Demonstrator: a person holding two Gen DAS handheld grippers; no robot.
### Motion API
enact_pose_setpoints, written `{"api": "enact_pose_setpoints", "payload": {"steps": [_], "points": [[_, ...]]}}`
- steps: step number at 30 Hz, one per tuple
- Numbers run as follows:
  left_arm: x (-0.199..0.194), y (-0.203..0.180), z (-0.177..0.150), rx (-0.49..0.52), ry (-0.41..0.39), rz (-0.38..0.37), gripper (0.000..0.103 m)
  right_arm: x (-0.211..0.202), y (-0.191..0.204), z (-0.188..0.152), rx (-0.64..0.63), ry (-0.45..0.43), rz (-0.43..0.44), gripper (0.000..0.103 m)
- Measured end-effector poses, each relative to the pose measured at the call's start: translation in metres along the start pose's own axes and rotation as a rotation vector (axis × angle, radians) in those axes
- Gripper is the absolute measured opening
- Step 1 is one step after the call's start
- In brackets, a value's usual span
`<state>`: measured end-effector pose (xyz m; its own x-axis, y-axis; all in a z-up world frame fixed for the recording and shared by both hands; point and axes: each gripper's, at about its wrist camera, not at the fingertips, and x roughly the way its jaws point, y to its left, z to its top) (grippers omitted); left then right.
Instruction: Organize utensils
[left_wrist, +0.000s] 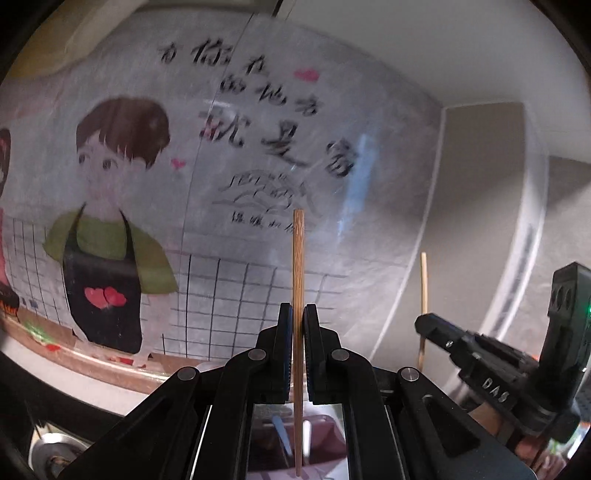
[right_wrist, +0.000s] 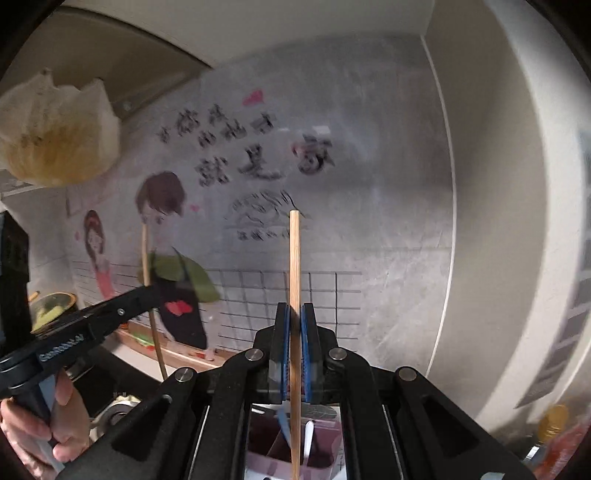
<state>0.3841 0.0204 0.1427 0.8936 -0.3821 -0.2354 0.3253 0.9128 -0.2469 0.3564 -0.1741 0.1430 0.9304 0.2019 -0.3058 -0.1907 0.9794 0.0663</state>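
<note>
Both my tongs, left gripper (left_wrist: 298, 325) and right gripper (right_wrist: 294, 325), clamp upright thin wooden chopsticks (left_wrist: 298, 258) directly above the pink plastic utensil caddy (right_wrist: 325, 458).

Count: 2 grippers, left gripper (left_wrist: 298, 314) and right gripper (right_wrist: 294, 312). 2 wooden chopsticks, first chopstick (left_wrist: 298, 266) and second chopstick (right_wrist: 294, 258), one per gripper. 1 pink utensil holder (right_wrist: 291, 450), near, below.
</note>
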Motion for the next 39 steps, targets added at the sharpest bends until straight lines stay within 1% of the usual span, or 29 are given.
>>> {"api": "enact_pose_setpoints", "payload": {"steps": [4, 6, 8, 10, 12, 15, 18, 21, 22, 23, 24, 25, 26, 28, 30, 31, 32, 33, 34, 35, 36, 37, 38, 39], "points": [[0.041, 0.010, -0.025, 0.024, 0.039, 0.055, 0.006, 0.045, -0.011, -0.029, 0.012, 0.037, 0.003, 0.006], [0.060, 0.018, -0.040, 0.014, 0.062, 0.079, 0.006, 0.063, -0.015, -0.042, 0.023, 0.052, -0.004, 0.006], [0.072, 0.024, -0.051, 0.007, 0.083, 0.087, 0.006, 0.082, -0.021, -0.055, 0.037, 0.081, -0.008, 0.006], [0.088, 0.026, -0.063, 0.034, 0.116, 0.093, 0.006, 0.104, -0.023, -0.073, 0.026, 0.120, -0.018, 0.006], [0.099, 0.028, -0.076, 0.069, 0.131, 0.117, 0.006, 0.117, -0.024, -0.085, 0.018, 0.145, -0.033, 0.006], [0.115, 0.035, -0.094, 0.057, 0.187, 0.121, 0.006, 0.130, -0.028, -0.103, 0.030, 0.175, -0.030, 0.006], [0.128, 0.042, -0.120, 0.050, 0.296, 0.093, 0.008, 0.139, -0.028, -0.120, 0.034, 0.211, -0.028, 0.006], [0.124, 0.045, -0.136, 0.057, 0.327, 0.106, 0.009, 0.137, -0.027, -0.136, 0.040, 0.257, -0.012, 0.007], [0.121, 0.045, -0.137, 0.049, 0.331, 0.105, 0.010, 0.136, -0.027, -0.141, 0.045, 0.278, 0.001, 0.012], [0.119, 0.046, -0.138, 0.038, 0.341, 0.105, 0.015, 0.135, -0.027, -0.145, 0.048, 0.293, 0.007, 0.017], [0.116, 0.047, -0.138, 0.029, 0.355, 0.106, 0.021, 0.133, -0.028, -0.149, 0.056, 0.310, 0.011, 0.031], [0.113, 0.047, -0.138, 0.022, 0.364, 0.113, 0.023, 0.130, -0.029, -0.152, 0.070, 0.320, 0.013, 0.043], [0.108, 0.046, -0.139, 0.019, 0.366, 0.117, 0.024, 0.127, -0.029, -0.155, 0.078, 0.324, 0.014, 0.045], [0.093, 0.043, -0.135, 0.026, 0.373, 0.131, 0.026, 0.116, -0.030, -0.158, 0.085, 0.343, 0.011, 0.046], [0.075, 0.039, -0.134, 0.030, 0.394, 0.145, 0.037, 0.107, -0.028, -0.157, 0.075, 0.355, 0.001, 0.046], [0.068, 0.038, -0.134, 0.028, 0.403, 0.144, 0.041, 0.101, -0.027, -0.157, 0.071, 0.358, -0.005, 0.047], [0.059, 0.037, -0.136, 0.026, 0.417, 0.147, 0.047, 0.094, -0.026, -0.157, 0.066, 0.361, -0.011, 0.048], [0.051, 0.034, -0.137, 0.028, 0.429, 0.150, 0.050, 0.085, -0.025, -0.157, 0.062, 0.361, -0.019, 0.051], [0.041, 0.032, -0.141, 0.035, 0.443, 0.149, 0.051, 0.077, -0.025, -0.157, 0.060, 0.358, -0.028, 0.060], [0.032, 0.030, -0.146, 0.049, 0.458, 0.148, 0.052, 0.068, -0.023, -0.158, 0.057, 0.354, -0.040, 0.066], [0.026, 0.029, -0.150, 0.060, 0.466, 0.150, 0.052, 0.056, -0.022, -0.159, 0.054, 0.345, -0.055, 0.075], [0.018, 0.027, -0.156, 0.071, 0.476, 0.153, 0.053, 0.049, -0.020, -0.160, 0.050, 0.337, -0.065, 0.079], [0.008, 0.025, -0.166, 0.082, 0.495, 0.154, 0.056, 0.039, -0.019, -0.161, 0.042, 0.332, -0.078, 0.082], [0.002, 0.023, -0.175, 0.088, 0.517, 0.148, 0.057, 0.031, -0.017, -0.163, 0.027, 0.331, -0.094, 0.087]]}}
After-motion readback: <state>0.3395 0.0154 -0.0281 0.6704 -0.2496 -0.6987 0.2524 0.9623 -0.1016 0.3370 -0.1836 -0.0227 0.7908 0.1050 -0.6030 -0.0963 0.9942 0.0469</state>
